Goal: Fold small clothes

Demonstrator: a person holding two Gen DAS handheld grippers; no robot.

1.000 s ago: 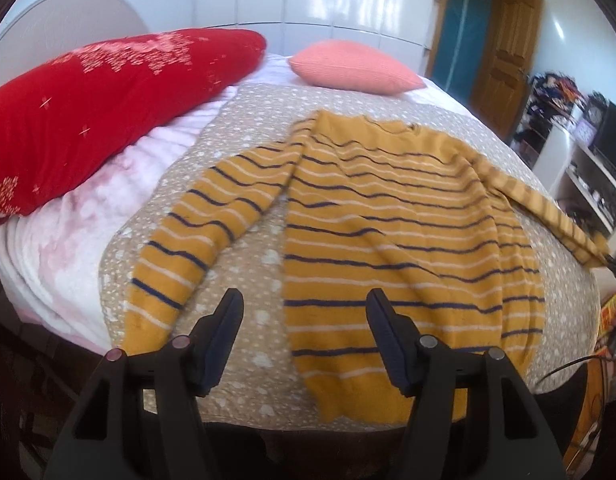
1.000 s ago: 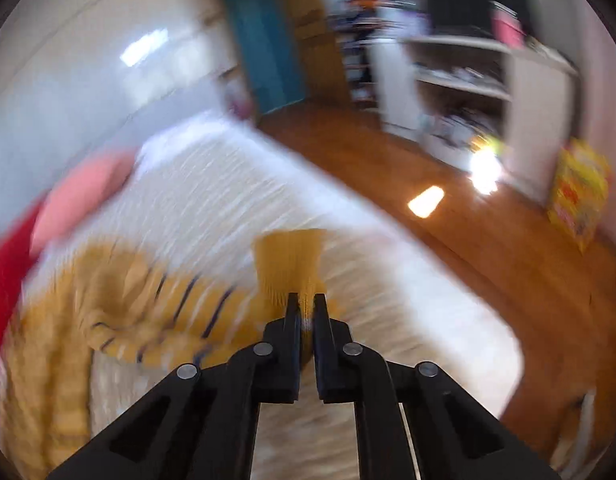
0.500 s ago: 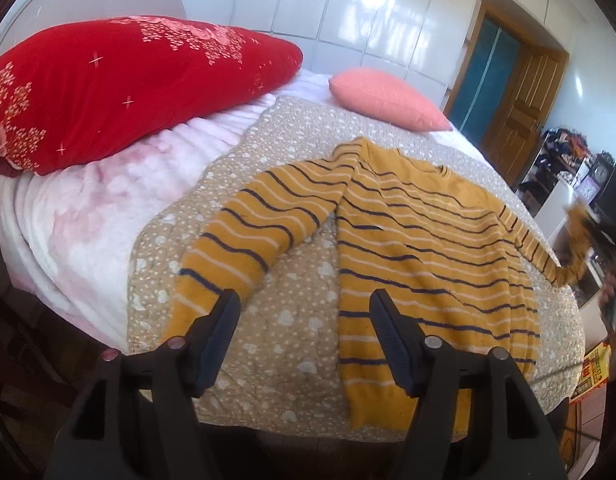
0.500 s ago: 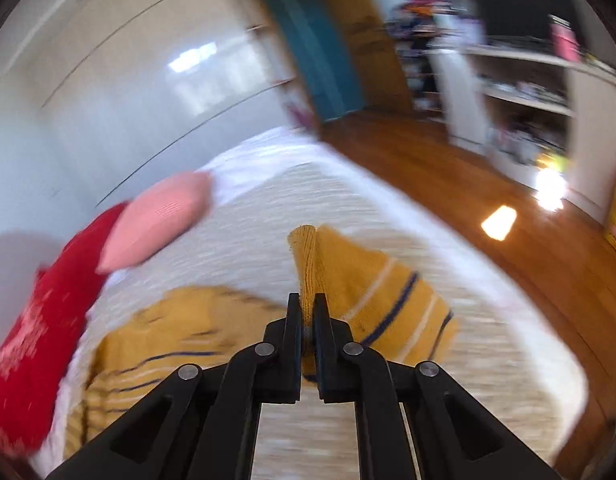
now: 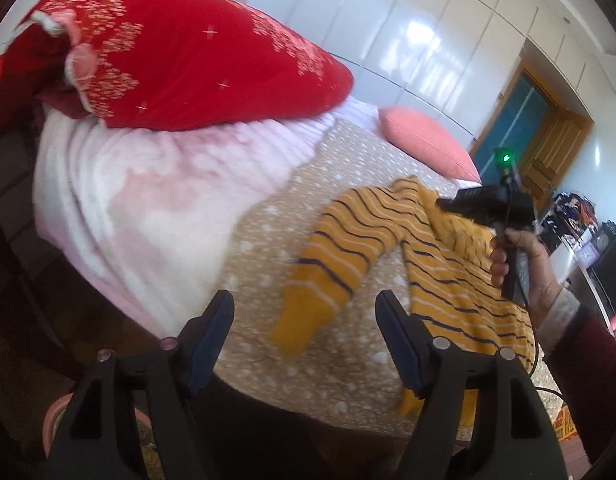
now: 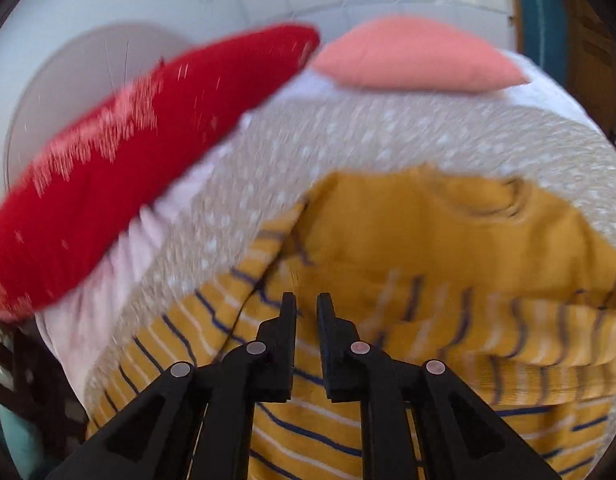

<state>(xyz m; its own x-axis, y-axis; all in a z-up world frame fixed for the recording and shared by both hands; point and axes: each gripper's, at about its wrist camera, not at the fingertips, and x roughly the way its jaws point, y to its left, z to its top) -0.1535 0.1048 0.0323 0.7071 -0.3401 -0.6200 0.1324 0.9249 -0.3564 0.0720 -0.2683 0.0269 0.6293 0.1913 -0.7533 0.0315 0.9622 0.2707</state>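
Note:
A mustard sweater with navy and white stripes [image 5: 447, 276] lies on the spotted beige blanket [image 5: 268, 232] on the bed. Its left sleeve [image 5: 327, 264] stretches toward my left gripper [image 5: 304, 324], which is open, empty and near the bed's front edge. In the right wrist view the sweater [image 6: 427, 240] has its right sleeve [image 6: 527, 332] laid across the chest. My right gripper [image 6: 306, 312] hovers over the chest with the jaws a narrow gap apart and nothing between them. It also shows in the left wrist view [image 5: 459, 204], held by a hand.
A big red pillow [image 5: 180, 64] and a pink pillow [image 5: 423, 140] lie at the head of the bed. A pale pink sheet [image 5: 128, 208] covers the left side. A door and shelves stand at the far right.
My right gripper carried the right sleeve across the sweater's chest and let it go; its jaws have parted slightly. My left gripper swung left and moved toward the left sleeve's cuff.

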